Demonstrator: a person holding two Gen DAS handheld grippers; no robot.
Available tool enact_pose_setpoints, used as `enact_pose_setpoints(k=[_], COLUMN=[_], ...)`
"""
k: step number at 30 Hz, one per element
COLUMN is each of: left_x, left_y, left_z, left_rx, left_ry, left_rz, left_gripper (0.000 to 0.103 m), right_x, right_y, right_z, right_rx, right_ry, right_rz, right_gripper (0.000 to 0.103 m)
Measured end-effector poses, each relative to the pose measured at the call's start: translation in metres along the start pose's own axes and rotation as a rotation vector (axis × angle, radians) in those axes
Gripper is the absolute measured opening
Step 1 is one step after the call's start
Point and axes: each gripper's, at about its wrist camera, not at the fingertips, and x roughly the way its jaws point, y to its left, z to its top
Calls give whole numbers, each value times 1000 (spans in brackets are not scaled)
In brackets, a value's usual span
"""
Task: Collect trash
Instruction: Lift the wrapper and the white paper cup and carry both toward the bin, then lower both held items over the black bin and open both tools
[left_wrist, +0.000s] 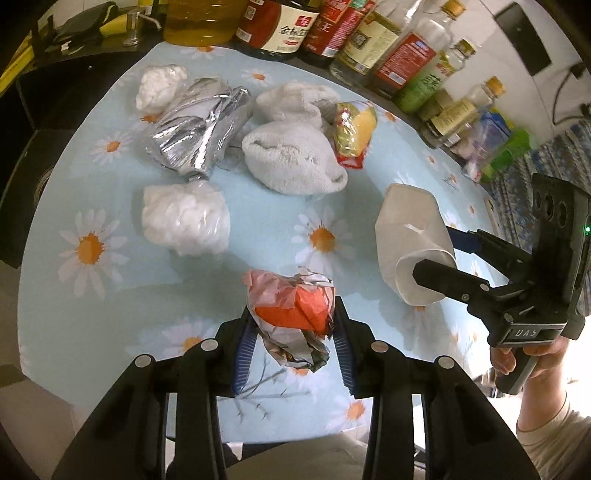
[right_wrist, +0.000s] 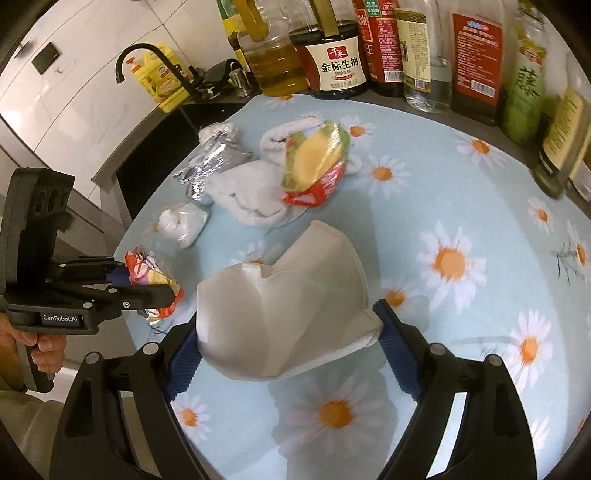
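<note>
My left gripper (left_wrist: 293, 325) is shut on a crumpled orange-and-printed wrapper (left_wrist: 291, 314), held just above the daisy-print tablecloth (left_wrist: 258, 229). My right gripper (right_wrist: 286, 332) is shut on a crushed white paper cup (right_wrist: 284, 306); the same cup (left_wrist: 410, 236) shows at the right in the left wrist view. On the cloth lie a silver foil bag (left_wrist: 195, 133), two white plastic-wrapped wads (left_wrist: 184, 221) (left_wrist: 159, 86), a yellow-red snack packet (left_wrist: 352, 133) and two white towels (left_wrist: 291, 158).
A row of sauce and oil bottles (left_wrist: 280, 26) stands along the far edge of the cloth. A black faucet (right_wrist: 155, 59) and a yellow soap bottle (right_wrist: 162, 81) stand by the sink at the left. The cloth's near edge drops off below the grippers.
</note>
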Motion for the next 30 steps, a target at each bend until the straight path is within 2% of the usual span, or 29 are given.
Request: enact_pose_setpoints(k=[15,30], left_x=[-37,-57], left_y=[36,87], left_z=[-49,-107], left_rx=[113,140], left_ry=[38,95], left_rz=[-72,-92], left_gripper=[37,37], right_x=[-5,17], right_y=[90,183], right_z=[-48,-98], right_rx=[77,81], right_ry=[-21,20], right_rz=[-63,-37], right_gripper=[84,84])
